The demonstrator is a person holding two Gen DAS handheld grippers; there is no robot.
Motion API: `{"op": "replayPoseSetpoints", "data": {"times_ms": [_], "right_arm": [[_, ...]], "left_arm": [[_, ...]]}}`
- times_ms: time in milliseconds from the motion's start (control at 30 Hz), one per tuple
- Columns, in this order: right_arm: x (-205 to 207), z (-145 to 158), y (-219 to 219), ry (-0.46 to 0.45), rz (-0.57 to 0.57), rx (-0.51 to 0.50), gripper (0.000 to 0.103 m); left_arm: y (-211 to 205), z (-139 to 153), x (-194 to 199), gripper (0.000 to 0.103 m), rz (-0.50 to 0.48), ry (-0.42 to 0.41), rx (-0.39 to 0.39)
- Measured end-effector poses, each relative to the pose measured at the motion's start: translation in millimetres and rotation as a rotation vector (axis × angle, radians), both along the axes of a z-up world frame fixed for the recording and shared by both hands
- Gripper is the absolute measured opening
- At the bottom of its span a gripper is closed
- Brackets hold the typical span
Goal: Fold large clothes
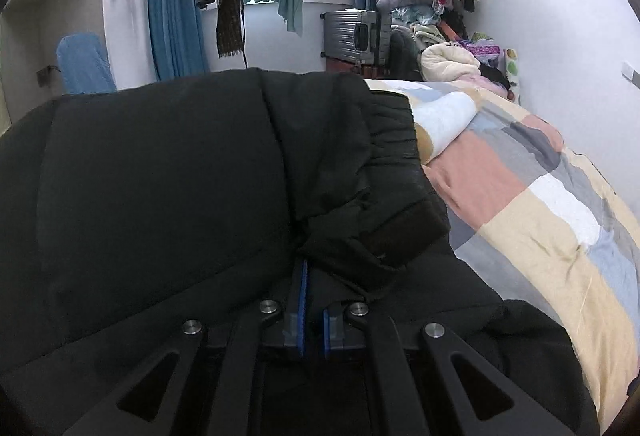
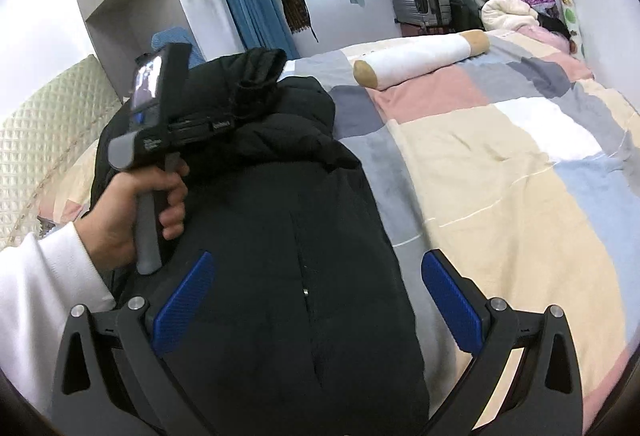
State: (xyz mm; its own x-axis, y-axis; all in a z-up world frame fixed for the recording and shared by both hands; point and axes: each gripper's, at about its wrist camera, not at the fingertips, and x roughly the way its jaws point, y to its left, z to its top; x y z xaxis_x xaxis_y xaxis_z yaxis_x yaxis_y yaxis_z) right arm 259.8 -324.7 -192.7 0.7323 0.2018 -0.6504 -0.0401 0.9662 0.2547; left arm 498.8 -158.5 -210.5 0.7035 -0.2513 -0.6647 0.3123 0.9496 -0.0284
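Blue-padded right gripper (image 2: 316, 300) nearest the lens, spread wide and holding nothing, hovering over the near end of the black jacket (image 2: 288, 220). Jacket lying on the patchwork quilt (image 2: 520, 172) of the bed, long axis running straight away from that gripper toward the headboard (image 2: 44, 124), zipper line roughly centred between the open fingers. Left gripper (image 1: 314, 300) pinched nearly shut on a fold of the same jacket — seemingly the sleeve, its elastic cuff (image 1: 394, 134) bunched just ahead of the pads. From the right view, left hand (image 2: 132, 208) seen gripping its handle at the far left side of the jacket, sleeve lifted and draped inward over the body.

Judged step: sleeve being carried across the torso. Left side already engaged; right gripper nearer to the hem and free for the lengthwise fold, jacket directly beneath and ahead of it. Bulky padding likely to spring back — worth pressing flat before release. White bolster pillow (image 2: 420, 60) lying well beyond, clear of the fold path.
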Motion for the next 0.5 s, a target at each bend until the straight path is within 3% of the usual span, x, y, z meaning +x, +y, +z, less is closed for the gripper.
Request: {"op": "replayPoseSetpoints", "data": {"times_ms": [233, 300, 333, 400, 500], "right_arm": [[6, -5, 9, 0.001, 0.022, -0.019, 0.103], [4, -2, 9, -0.011, 0.02, -0.028, 0.103], [3, -1, 9, -0.018, 0.02, -0.032, 0.103], [-1, 2, 12, -0.034, 0.022, -0.04, 0.103], [-8, 7, 14, -0.058, 0.029, -0.051, 0.103]], "left_arm": [[-6, 16, -28, 0.009, 0.011, -0.059, 0.122], [-11, 23, -42, 0.032, 0.008, -0.095, 0.163], [-9, 27, -52, 0.038, 0.008, -0.117, 0.182], [-3, 37, -69, 0.063, 0.01, -0.134, 0.172], [12, 60, -99, 0.07, 0.013, -0.164, 0.114]]}}
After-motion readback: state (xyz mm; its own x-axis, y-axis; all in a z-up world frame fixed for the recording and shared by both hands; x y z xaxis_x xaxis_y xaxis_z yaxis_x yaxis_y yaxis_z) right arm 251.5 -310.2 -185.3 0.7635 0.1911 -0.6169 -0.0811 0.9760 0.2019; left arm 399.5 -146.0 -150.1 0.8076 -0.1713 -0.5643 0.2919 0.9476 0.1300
